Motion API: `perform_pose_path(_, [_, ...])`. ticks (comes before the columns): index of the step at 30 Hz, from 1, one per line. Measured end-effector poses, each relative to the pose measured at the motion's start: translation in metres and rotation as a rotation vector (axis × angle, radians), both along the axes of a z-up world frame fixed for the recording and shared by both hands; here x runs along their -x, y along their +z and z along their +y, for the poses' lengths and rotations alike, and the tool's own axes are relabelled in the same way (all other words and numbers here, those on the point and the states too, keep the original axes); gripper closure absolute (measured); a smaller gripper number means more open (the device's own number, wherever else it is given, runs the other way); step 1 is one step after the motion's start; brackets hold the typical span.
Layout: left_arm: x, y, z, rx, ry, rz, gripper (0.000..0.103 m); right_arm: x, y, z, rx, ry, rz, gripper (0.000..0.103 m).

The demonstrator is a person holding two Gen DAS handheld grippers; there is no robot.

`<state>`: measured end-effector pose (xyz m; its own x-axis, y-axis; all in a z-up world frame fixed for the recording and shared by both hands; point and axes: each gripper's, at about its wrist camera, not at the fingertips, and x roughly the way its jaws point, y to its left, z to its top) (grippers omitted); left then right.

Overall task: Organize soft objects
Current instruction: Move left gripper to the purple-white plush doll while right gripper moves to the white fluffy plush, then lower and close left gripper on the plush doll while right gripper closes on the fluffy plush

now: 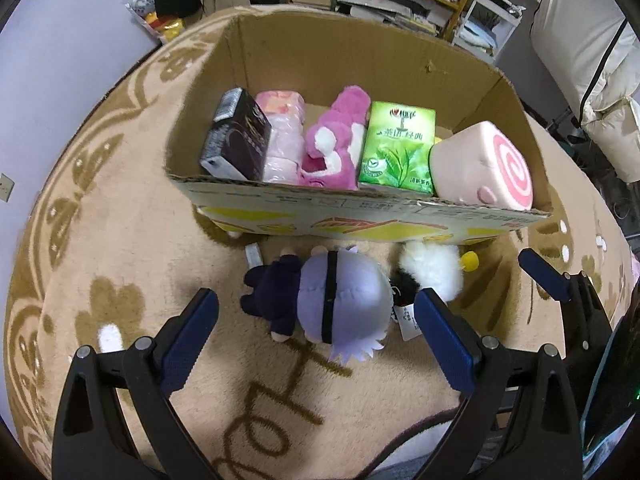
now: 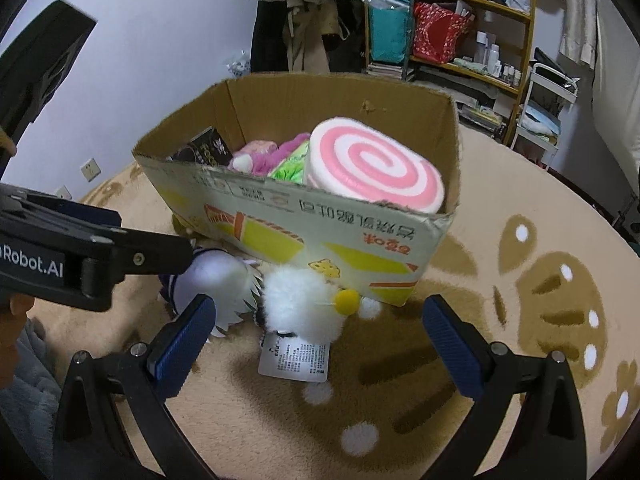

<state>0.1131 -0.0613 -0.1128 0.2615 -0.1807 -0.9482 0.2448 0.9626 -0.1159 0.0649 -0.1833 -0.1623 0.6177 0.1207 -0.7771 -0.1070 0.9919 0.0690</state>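
A cardboard box (image 1: 360, 204) (image 2: 304, 216) on the rug holds a dark pack (image 1: 236, 140), a pink roll pack (image 1: 282, 136), a pink plush (image 1: 336, 136), a green tissue pack (image 1: 396, 148) and a pink swirl cake plush (image 1: 492, 164) (image 2: 376, 164). In front of it lie a lavender-headed doll (image 1: 332, 296) (image 2: 216, 280) and a white fluffy plush (image 1: 432, 268) (image 2: 300, 304) with a yellow ball. My left gripper (image 1: 316, 320) is open, its fingers either side of the doll. My right gripper (image 2: 320, 336) is open just before the white plush.
The beige flower-patterned rug (image 1: 120, 240) (image 2: 520, 300) spreads all around the box. A paper tag (image 2: 294, 360) lies by the white plush. Shelves (image 2: 452, 40) and hanging clothes (image 2: 296, 40) stand behind. The left gripper's body (image 2: 80, 248) crosses the left of the right wrist view.
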Motion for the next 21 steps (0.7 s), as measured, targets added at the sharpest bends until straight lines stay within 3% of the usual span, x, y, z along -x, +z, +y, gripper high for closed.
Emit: perform_pose_path(21, [-0.026,-0.045,-0.021,-0.017,-0.035,0.126,0.006,-0.022,-0.039,0.001,0.013,0.004,0.103,0.0])
